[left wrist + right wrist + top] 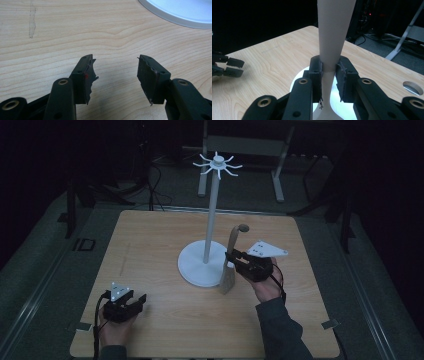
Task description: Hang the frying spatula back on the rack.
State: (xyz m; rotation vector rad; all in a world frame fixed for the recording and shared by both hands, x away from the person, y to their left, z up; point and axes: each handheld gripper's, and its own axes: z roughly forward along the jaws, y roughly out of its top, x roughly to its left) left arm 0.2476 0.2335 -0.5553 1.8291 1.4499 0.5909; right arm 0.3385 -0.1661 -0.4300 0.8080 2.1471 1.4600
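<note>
A white hook stand [217, 166] rises on a thin pole from its round base [192, 265] at the table's middle. My right gripper [233, 257] is shut on the neck of a pale grey spatula [229, 275]. The spatula stands nearly upright, with its blade down at the base's right rim and its handle end up. In the right gripper view the jaws pinch the narrow part of the spatula [334, 30] above the base [298, 78]. My left gripper [139, 301] rests open near the front left of the table. Nothing lies between its fingertips [115, 60].
The wooden table [150, 245] is bare to the left of the stand and along its front. The base's rim [180, 15] lies ahead and to the right of the left gripper. Beyond the table, dark floor holds cables and metal frame legs [277, 180].
</note>
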